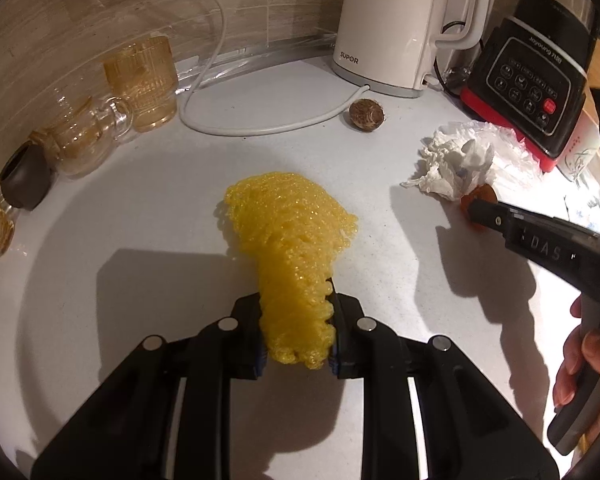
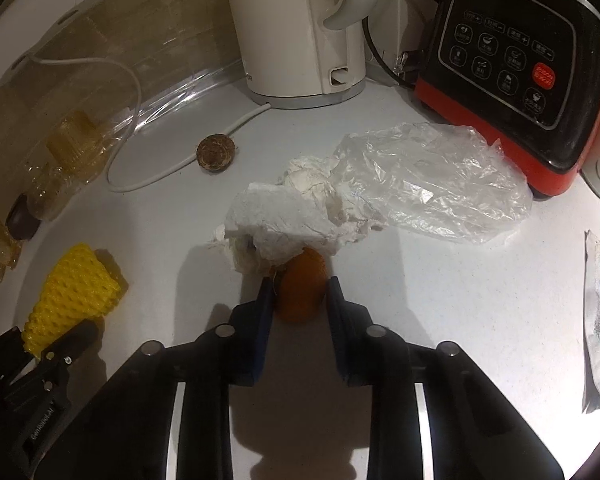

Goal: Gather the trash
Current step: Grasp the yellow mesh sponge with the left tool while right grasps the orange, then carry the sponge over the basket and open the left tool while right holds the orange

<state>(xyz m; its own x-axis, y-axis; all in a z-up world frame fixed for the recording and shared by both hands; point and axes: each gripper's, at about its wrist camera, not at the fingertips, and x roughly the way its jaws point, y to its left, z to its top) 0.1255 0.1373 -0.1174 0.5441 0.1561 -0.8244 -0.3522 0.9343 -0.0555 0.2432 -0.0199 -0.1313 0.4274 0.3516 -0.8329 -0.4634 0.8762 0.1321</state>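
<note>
2 grips | foam net (image 1: 296, 248) btwn L fingers (image 1: 249, 320) | peel (image 2: 302, 288) btwn R fingers (image 2: 262, 308)

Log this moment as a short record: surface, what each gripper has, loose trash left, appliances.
surface: white countertop
left gripper: jaws shut on yellow foam net
right gripper: jaws around orange peel; contact unclear
loose trash: crumpled tissue, clear plastic bag, round brown husk
appliances: white kettle, black-and-red blender base
</note>
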